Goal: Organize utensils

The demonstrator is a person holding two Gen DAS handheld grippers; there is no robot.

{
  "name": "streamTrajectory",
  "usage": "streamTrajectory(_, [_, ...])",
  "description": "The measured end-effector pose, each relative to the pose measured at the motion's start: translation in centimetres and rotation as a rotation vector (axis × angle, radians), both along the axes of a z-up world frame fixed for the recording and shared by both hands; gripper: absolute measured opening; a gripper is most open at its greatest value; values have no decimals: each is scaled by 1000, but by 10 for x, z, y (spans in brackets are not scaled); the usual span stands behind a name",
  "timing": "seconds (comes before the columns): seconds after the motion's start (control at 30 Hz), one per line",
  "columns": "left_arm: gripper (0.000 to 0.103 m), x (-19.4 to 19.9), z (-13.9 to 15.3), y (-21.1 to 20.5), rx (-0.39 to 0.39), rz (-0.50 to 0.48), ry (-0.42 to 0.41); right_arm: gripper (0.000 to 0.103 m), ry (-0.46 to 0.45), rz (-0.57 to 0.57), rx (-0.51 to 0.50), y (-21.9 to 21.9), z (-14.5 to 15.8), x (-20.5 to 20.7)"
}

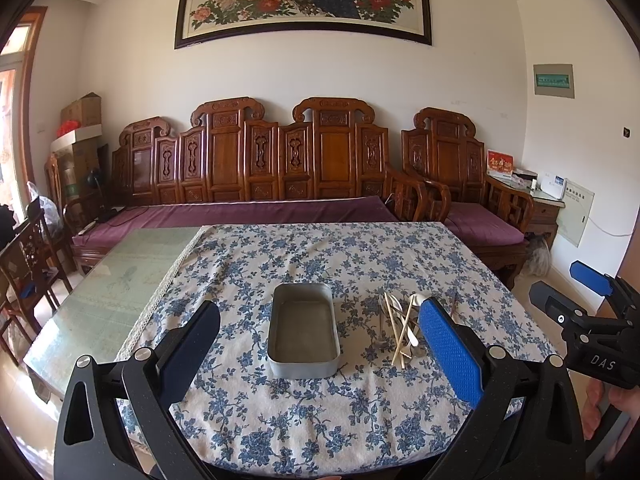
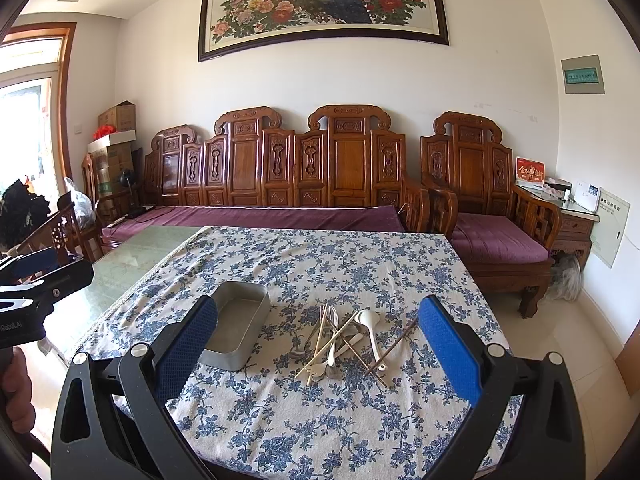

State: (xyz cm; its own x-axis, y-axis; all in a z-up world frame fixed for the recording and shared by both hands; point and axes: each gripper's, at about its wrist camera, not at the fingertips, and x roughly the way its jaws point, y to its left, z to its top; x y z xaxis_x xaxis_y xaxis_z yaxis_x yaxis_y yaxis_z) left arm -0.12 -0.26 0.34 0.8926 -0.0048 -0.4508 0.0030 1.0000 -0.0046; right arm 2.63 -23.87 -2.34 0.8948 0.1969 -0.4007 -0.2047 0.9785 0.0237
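The pile of utensils (image 2: 344,340) lies on the worktop (image 2: 320,420), on its flowered cloth, just to the right of an empty metal tin (image 2: 236,328) and apart from it by a narrow strip of cloth. The pile is a loose crossing of pale chopsticks, darker sticks, metal pieces and a white spoon (image 2: 370,330); most pieces run roughly front to back, the spoon with its bowl at the far end and its handle toward the person.

The right tool (image 2: 316,354) hangs above the near edge of the worktop with its two blue pads spread wide and nothing between them. The pile sits almost straight ahead of it, inside the gap between the pads as its camera sees them.

The left tool (image 1: 320,354) is likewise spread wide and empty. It faces the tin head-on, with the pile off to its right, partly hidden behind its right pad.

So the right tool seems the nearer and better lined up for a first pick. Since the pieces lie along its line of sight, closing across a single handle should suit, and the carry to the tin would then go leftward.
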Motion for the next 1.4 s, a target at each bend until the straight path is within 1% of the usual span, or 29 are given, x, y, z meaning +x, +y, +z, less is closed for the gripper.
streamTrajectory(0.57, [97, 3, -2, 2, -13, 0, 1, 101, -2, -2, 4, 0, 1, -1])
streamTrajectory(1.4, [97, 2, -3, -1, -11, -5, 2, 101, 0, -1, 7, -3, 2, 1])
